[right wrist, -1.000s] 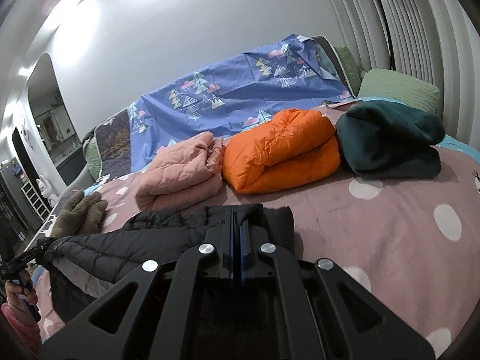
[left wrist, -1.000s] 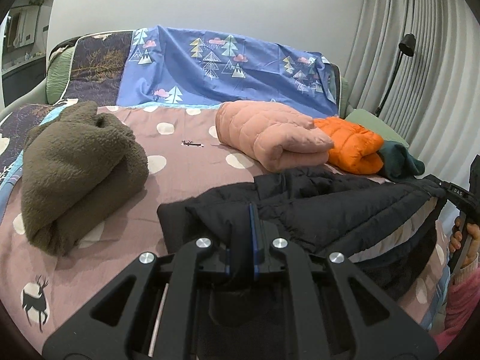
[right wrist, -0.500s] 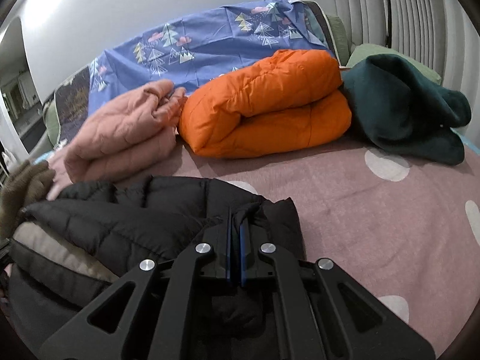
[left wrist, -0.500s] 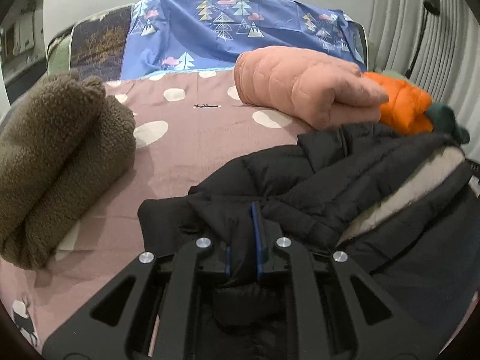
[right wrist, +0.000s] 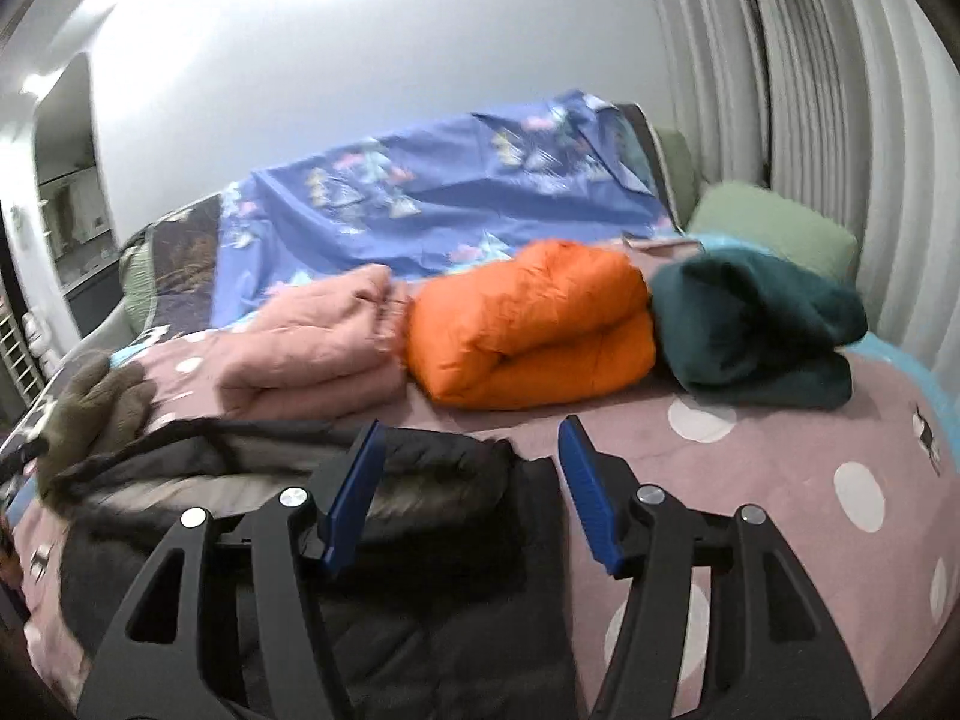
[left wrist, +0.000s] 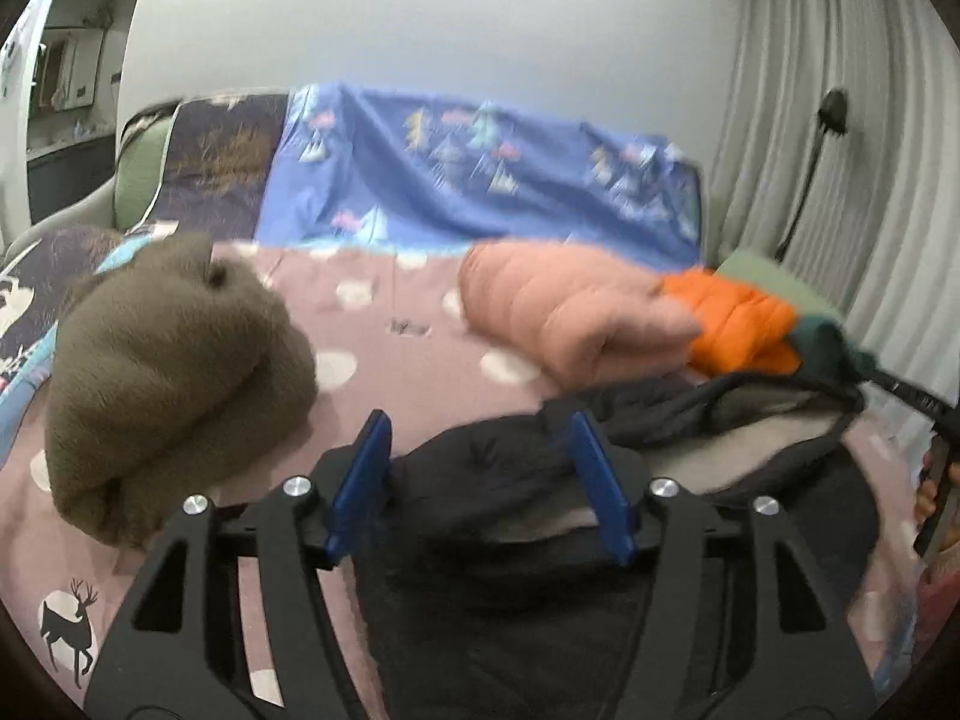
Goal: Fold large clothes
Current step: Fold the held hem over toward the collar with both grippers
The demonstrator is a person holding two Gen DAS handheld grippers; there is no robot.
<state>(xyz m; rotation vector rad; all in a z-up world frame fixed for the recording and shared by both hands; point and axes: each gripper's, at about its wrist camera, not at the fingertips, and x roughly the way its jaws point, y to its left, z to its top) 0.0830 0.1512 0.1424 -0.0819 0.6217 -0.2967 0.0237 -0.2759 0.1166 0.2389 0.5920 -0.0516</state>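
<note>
Your grippers have just been opening.
Left gripper (left wrist: 477, 468) and right gripper (right wrist: 471, 474) straddle the black quilted puffer jacket (left wrist: 510, 540), gripping nothing.

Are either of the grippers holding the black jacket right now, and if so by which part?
Neither. The left gripper and right gripper have just been opening; the black jacket lies between the jaws, released.

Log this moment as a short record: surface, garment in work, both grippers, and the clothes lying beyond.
surface: bed with pink dotted cover
garment in work: black puffer jacket, lying folded on the cover, pale lining showing
left gripper: jaws just opened, jacket lies between the pads, not pinched
right gripper: jaws just opened, jacket edge below, not pinched
folded beyond: brown fleece, pink jacket, orange jacket, dark green garment
backdrop: blue tree-print sheet
</note>
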